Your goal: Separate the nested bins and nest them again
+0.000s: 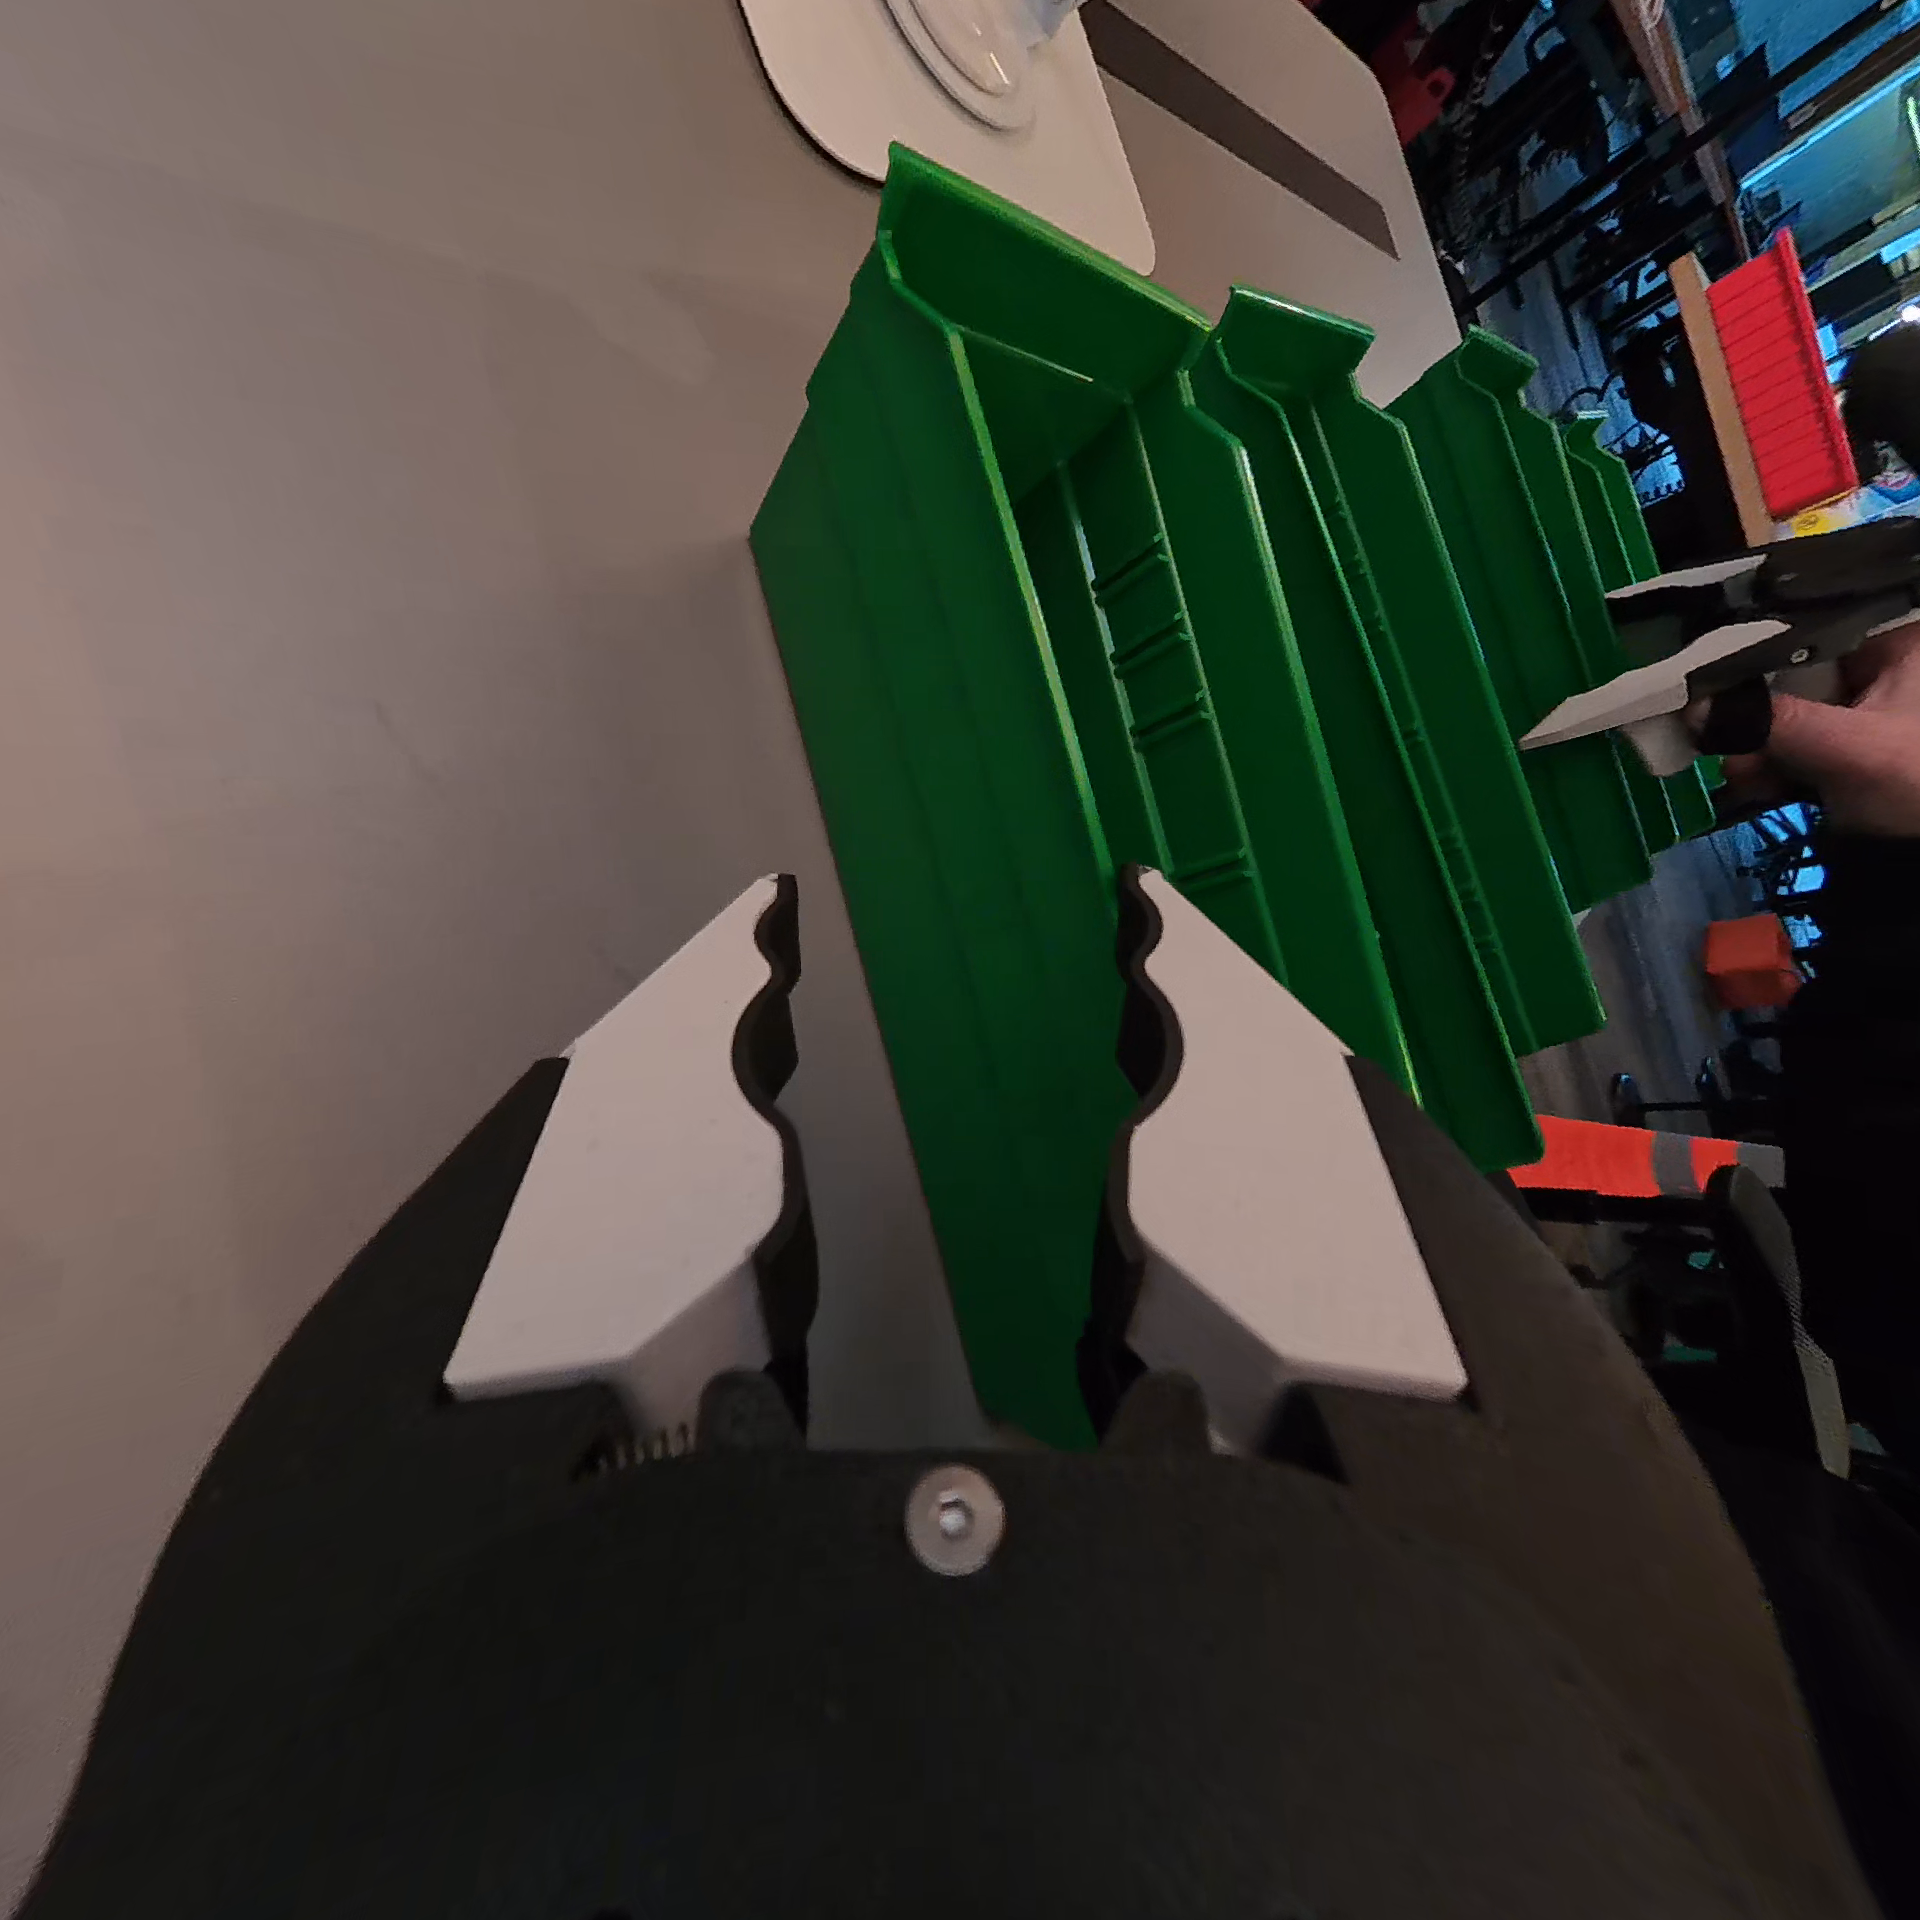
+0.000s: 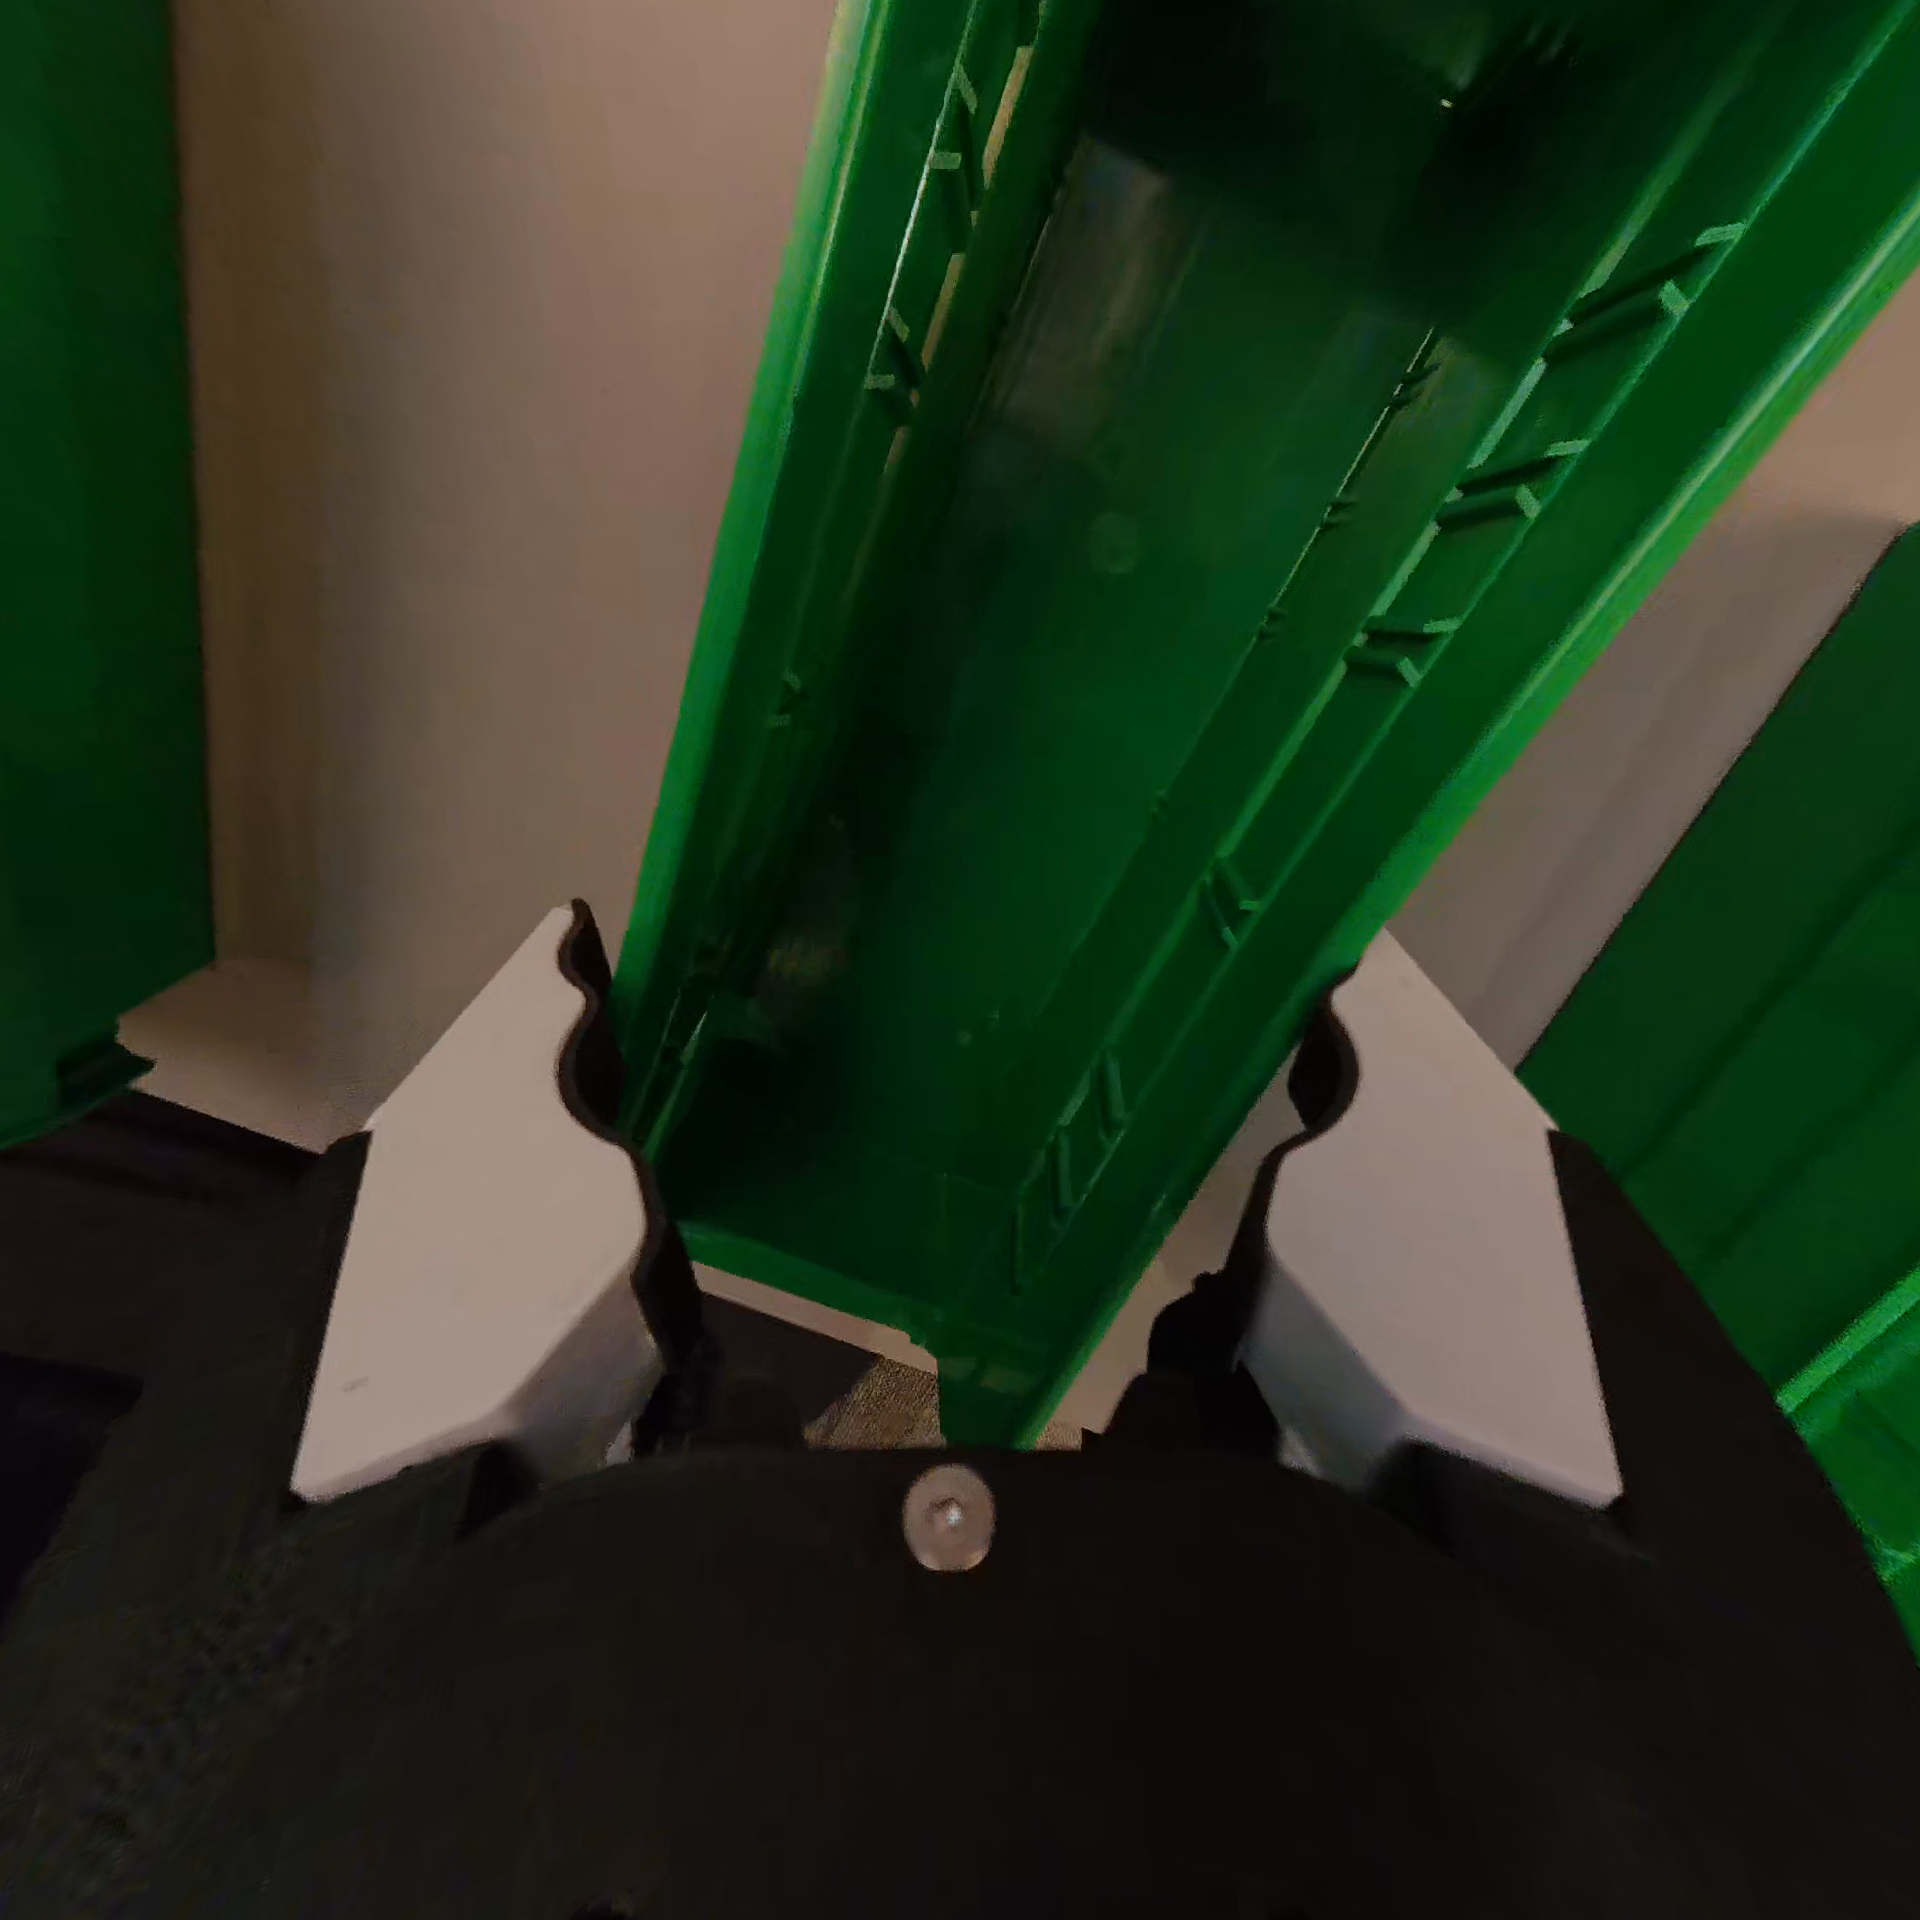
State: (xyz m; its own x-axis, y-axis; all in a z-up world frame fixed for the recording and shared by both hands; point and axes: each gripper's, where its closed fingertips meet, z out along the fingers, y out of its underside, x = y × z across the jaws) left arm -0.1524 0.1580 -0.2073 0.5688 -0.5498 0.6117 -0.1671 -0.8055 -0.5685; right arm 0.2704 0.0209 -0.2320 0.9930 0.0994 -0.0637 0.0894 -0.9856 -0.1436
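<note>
The left tool [image 1: 961, 904] is standing with its two white fingers [image 1: 665, 1122] spread apart, and the side wall of the nearest green bin [image 1: 966, 831] is running between them, close against one finger and clear of the other, so nothing is being squeezed. That bin is sitting on the pale surface [image 1: 364, 520] with its long axis stretching away from the tool and its open top facing sideways in this tilted view. Beyond it, more green bins [image 1: 1455, 644] are lying side by side in a row, all pointing the same way, their long sides parallel and close to one another. A white rounded sheet [image 1: 935, 104] is lying on the surface past the first bin. At the far end of the row, the right tool [image 1: 1569, 665] is reaching in, a person's hand [image 1: 1829, 748] holding it, its fingers parted. Seen from its own camera, the right tool [image 2: 956, 956] is straddling a narrow green bin [image 2: 1091, 675]: the bin's near end is lying between the spread fingers [image 2: 488, 1195], its long axis running straight ahead and leaning a little to the right, its open inside facing the camera. Whether the fingers are pressing on its walls I cannot tell. Other green bins [image 2: 94, 520] are flanking it on both sides, apart from it, with the pale surface [image 2: 468, 416] showing between.
</note>
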